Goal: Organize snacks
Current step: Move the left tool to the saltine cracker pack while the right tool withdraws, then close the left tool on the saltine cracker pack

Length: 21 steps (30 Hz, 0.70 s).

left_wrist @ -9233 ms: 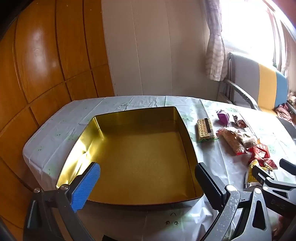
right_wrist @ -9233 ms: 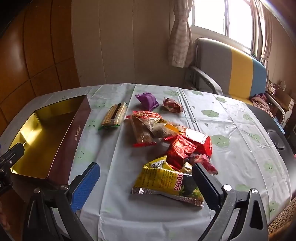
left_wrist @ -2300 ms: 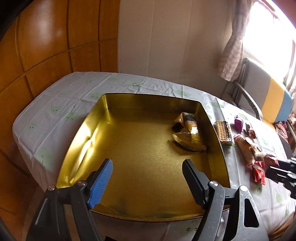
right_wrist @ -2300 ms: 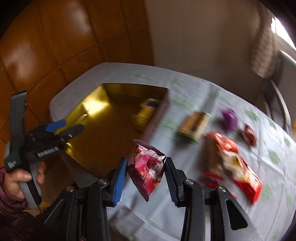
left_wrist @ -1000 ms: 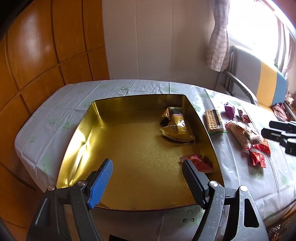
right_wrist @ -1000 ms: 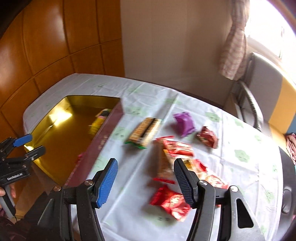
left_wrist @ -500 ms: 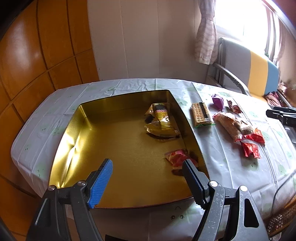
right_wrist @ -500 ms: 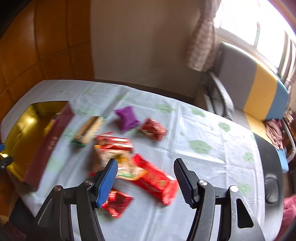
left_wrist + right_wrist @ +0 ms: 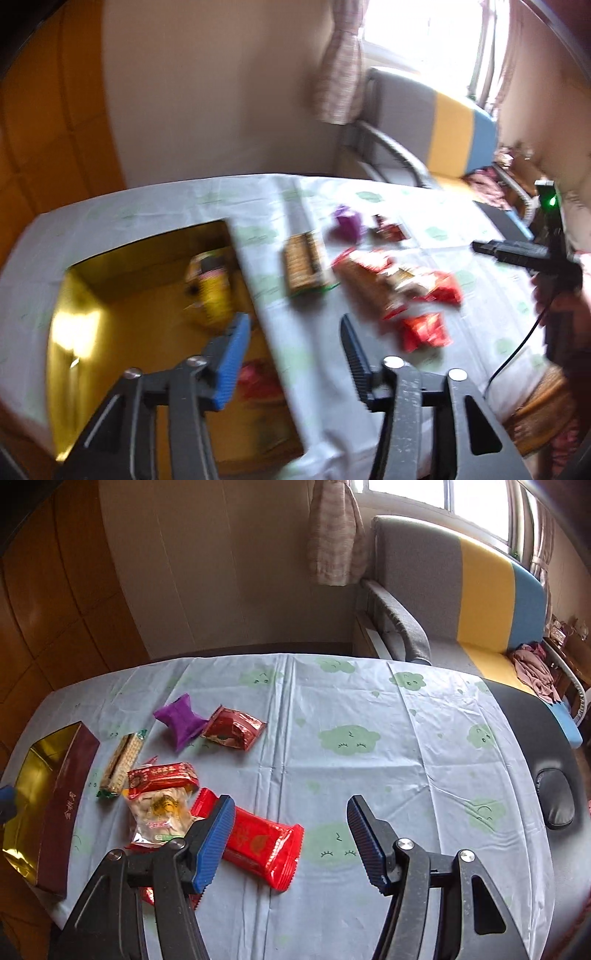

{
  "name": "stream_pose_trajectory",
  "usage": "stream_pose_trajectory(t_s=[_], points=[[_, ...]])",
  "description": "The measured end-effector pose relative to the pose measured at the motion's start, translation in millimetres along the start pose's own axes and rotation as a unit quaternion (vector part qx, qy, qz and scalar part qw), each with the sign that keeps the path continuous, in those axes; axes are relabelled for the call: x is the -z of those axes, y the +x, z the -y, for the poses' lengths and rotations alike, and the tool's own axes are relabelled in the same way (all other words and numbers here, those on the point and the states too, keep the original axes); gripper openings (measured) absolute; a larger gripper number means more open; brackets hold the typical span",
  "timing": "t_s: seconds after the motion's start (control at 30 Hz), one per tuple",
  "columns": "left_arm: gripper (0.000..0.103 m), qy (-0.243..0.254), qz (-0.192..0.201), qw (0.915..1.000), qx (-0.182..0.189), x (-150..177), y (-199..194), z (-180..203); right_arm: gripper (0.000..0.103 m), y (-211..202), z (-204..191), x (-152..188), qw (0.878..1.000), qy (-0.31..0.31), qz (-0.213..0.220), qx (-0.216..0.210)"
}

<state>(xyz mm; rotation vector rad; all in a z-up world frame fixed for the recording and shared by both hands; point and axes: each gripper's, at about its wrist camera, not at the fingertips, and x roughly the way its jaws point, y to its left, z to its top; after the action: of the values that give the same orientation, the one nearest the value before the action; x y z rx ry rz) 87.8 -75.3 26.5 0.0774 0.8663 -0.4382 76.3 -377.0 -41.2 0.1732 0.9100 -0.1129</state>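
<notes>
Two snacks now lie inside the gold tin (image 9: 122, 332), where nine seconds ago it held nothing: a yellow packet (image 9: 212, 291) toward its far side and a small red packet (image 9: 255, 380) near its front edge, both blurred in the left wrist view. Both cameras have swung away from the tin toward the snacks left on the surface (image 9: 369, 775), which is covered by a pale cloth printed with green clouds. The left gripper (image 9: 293, 363) is empty and its fingers are closing, with nothing between them but the cloth beyond. The right gripper (image 9: 291, 843) is empty too, its fingers standing apart above the cloth, with the blue one overlapping a long red packet (image 9: 258, 842). Around that packet sit a clear bag of pale snacks (image 9: 162, 812), a red wrapped bar (image 9: 162, 777), a biscuit pack (image 9: 122, 764) just beside the tin's dark red outer wall, a purple packet (image 9: 181, 722) and a dark red packet (image 9: 232, 731) touching it. With two pieces stowed and at least six outside the tin, the sorting looks early, and the long red packet appears the nearest candidate for the right gripper.
</notes>
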Motion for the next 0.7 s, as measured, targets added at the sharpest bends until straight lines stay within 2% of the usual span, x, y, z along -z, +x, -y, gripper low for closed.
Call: stream_pose_trajectory(t_s=[0.03, 0.13, 0.3, 0.47, 0.57, 0.7], points=[[0.040, 0.000, -0.007, 0.9999, 0.008, -9, 8, 4, 0.064, 0, -3, 0, 1.000, -0.002, 0.001, -0.002], [0.040, -0.007, -0.035, 0.9990, 0.028, -37, 39, 12, 0.064, -3, -5, 0, 1.000, -0.005, 0.006, -0.007], [0.048, -0.014, -0.090, 0.9956, 0.025, -69, 103, 22, 0.064, -7, -1, -3, 1.000, 0.005, 0.013, -0.021], [0.061, -0.035, -0.136, 0.9901, 0.001, -80, 158, 17, 0.064, -10, -1, -5, 0.999, 0.006, 0.016, -0.028], [0.065, -0.051, -0.157, 0.9863, -0.004, -83, 181, 13, 0.064, -9, -2, -6, 0.999, 0.004, 0.016, -0.030], [0.069, -0.089, -0.172, 0.9811, 0.012, -76, 198, 8, 0.064, -11, -1, -7, 0.999, 0.004, 0.019, -0.034]])
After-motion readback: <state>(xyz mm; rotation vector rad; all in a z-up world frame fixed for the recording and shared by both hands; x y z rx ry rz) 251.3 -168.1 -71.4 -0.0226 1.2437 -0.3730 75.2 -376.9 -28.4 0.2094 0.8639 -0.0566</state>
